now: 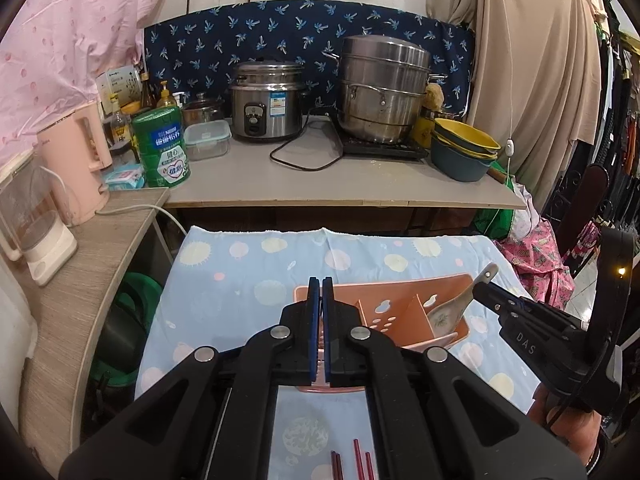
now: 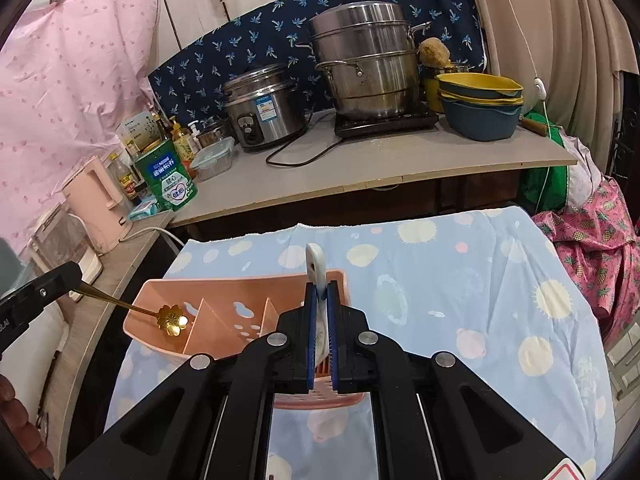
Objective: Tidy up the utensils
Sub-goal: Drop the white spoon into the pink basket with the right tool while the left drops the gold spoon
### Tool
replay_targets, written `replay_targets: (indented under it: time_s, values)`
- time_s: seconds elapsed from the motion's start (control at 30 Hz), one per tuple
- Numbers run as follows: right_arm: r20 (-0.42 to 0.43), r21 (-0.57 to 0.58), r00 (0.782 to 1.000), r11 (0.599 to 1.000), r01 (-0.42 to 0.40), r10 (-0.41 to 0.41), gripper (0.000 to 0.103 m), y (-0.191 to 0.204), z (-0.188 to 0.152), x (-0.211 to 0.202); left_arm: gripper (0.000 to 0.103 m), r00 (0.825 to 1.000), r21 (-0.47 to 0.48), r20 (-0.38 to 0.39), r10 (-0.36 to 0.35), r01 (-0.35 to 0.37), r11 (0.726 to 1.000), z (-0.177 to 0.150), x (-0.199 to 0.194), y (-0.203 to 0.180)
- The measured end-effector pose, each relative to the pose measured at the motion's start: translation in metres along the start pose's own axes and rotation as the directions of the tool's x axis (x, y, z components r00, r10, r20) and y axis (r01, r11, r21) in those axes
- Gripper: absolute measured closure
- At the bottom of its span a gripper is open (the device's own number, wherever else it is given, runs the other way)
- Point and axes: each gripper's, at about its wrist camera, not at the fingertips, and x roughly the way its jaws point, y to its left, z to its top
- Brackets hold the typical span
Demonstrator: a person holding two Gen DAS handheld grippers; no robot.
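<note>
A pink utensil holder (image 1: 416, 304) with three compartments lies on the blue patterned cloth (image 1: 240, 280); it also shows in the right wrist view (image 2: 224, 312). My left gripper (image 1: 321, 284) is shut on a thin gold flower-shaped spoon (image 2: 170, 318), whose bowl hangs over the holder's left compartment. My right gripper (image 2: 320, 292) is shut on a white ceramic spoon (image 2: 314, 264); in the left wrist view this spoon (image 1: 448, 312) dips bowl-down into the holder's right compartment. Dark red chopsticks (image 1: 356, 460) lie on the cloth near me.
A counter (image 1: 320, 176) behind the cloth carries a rice cooker (image 1: 266, 100), a steel steamer pot (image 1: 382, 88), stacked bowls (image 1: 464, 148) and a green tin (image 1: 162, 146). A pink kettle (image 1: 76, 160) stands on a shelf at left. Clothes hang at right.
</note>
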Motion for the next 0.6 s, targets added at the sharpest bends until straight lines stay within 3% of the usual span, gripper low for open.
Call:
replay_targets:
  time_s: [0.03, 0.1, 0.17, 0.27, 0.4, 0.6]
  values:
    - [0.007, 0.008, 1.0, 1.0, 0.0, 0.0, 0.095, -0.001, -0.001, -0.002, 0.1, 1.0, -0.009, 0.001, 0.003, -0.003, 1.0, -0.001, 0.001, 0.001]
    - [0.02, 0.019, 1.0, 1.0, 0.003, -0.003, 0.077, -0.002, -0.004, -0.008, 0.084, 1.0, -0.027, -0.001, 0.012, -0.012, 1.0, -0.003, -0.001, 0.004]
    - [0.043, 0.034, 0.999, 0.999, -0.002, 0.0, 0.066, -0.005, -0.009, -0.019, 0.079, 1.0, -0.042, 0.004, 0.018, -0.018, 0.999, -0.006, -0.006, 0.008]
    - [0.046, 0.055, 0.999, 0.998, -0.014, 0.011, 0.061, -0.009, -0.019, -0.039, 0.076, 0.999, -0.047, 0.013, 0.03, -0.03, 0.998, -0.014, -0.02, 0.012]
    - [0.032, 0.063, 0.999, 0.998, -0.013, 0.011, 0.057, -0.014, -0.048, -0.068, 0.053, 0.999, -0.069, 0.017, 0.039, -0.038, 0.997, -0.037, -0.043, 0.021]
    - [-0.049, 0.095, 0.998, 0.995, -0.021, 0.026, 0.056, -0.018, -0.113, -0.101, 0.053, 0.997, -0.064, -0.063, 0.042, -0.046, 0.997, -0.095, -0.065, 0.027]
